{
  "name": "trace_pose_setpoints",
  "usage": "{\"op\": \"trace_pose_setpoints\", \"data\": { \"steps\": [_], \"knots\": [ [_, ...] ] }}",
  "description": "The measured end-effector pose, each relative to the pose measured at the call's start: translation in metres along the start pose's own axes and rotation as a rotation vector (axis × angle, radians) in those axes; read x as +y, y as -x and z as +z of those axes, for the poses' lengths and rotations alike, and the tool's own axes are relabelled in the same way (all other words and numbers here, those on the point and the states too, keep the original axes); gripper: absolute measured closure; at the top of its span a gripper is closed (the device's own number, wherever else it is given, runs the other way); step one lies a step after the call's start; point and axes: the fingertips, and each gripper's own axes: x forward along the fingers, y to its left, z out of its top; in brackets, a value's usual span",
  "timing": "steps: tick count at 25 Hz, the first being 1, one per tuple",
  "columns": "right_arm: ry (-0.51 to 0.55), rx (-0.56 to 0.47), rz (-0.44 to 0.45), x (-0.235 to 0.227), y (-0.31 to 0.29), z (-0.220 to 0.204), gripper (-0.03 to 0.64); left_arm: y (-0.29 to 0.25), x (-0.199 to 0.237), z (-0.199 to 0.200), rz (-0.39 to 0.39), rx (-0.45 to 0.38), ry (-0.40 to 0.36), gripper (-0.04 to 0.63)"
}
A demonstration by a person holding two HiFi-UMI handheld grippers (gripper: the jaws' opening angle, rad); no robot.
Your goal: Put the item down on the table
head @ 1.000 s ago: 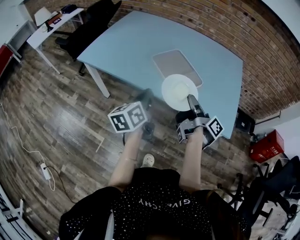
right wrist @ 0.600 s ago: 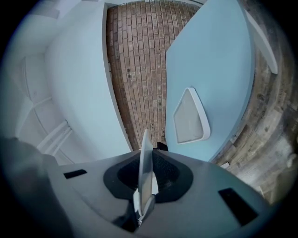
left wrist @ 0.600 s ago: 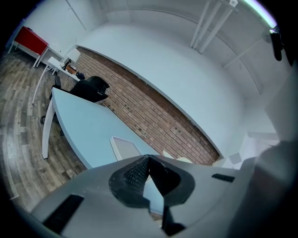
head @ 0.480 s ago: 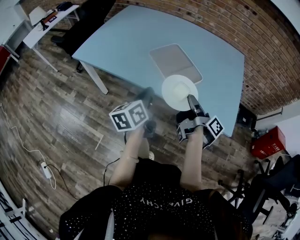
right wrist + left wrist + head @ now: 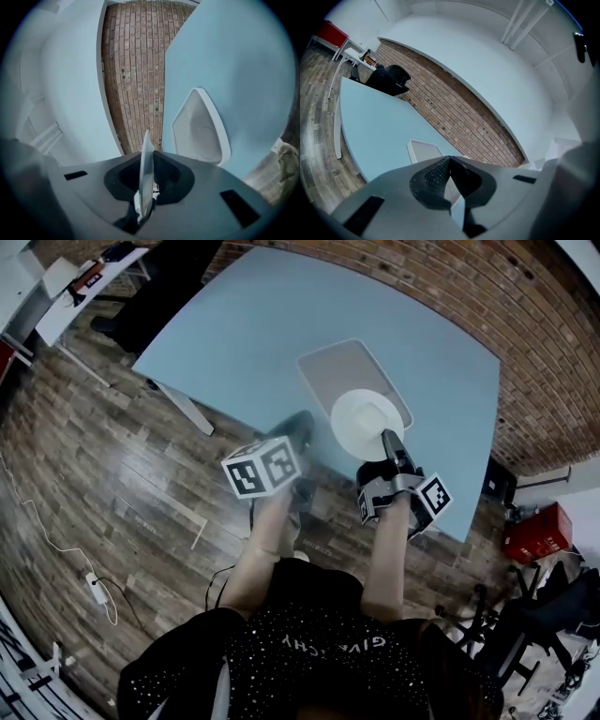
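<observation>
A round white plate (image 5: 367, 423) is held by its near rim in my right gripper (image 5: 390, 442), which is shut on it. The plate hangs over the near edge of the light-blue table (image 5: 262, 324) and overlaps the near corner of a pale rectangular tray (image 5: 342, 367). The right gripper view shows the plate (image 5: 146, 168) edge-on between the jaws of the right gripper (image 5: 146, 190), with the tray (image 5: 204, 129) ahead on the table (image 5: 234, 61). My left gripper (image 5: 300, 427) hovers at the table's near edge, left of the plate. In the left gripper view the left gripper (image 5: 450, 161) is shut and empty.
A brick wall (image 5: 530, 352) runs behind the table. A black office chair (image 5: 173, 282) and a white desk (image 5: 70, 292) stand at the far left. A red box (image 5: 536, 532) sits on the wooden floor at the right, and a cable with a power strip (image 5: 94, 585) lies at the left.
Both grippers have moved slightly forward towards the table. The plate now overlaps the tray's near corner a little more. The grip on the plate is unchanged.
</observation>
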Motion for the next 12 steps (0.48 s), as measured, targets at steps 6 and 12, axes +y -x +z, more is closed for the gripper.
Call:
{"op": "trace_pose_setpoints", "data": {
  "steps": [6,12],
  "knots": [
    [0.073,-0.005,-0.073,-0.013,-0.084,0.017,0.581,-0.072,0.033,0.050,0.001,0.018,-0.005,0.584],
    [0.204,-0.018,-0.202,-0.034,-0.150,0.036,0.581,-0.127,0.053,0.081,-0.052,0.024,0.001,0.584]
  ]
}}
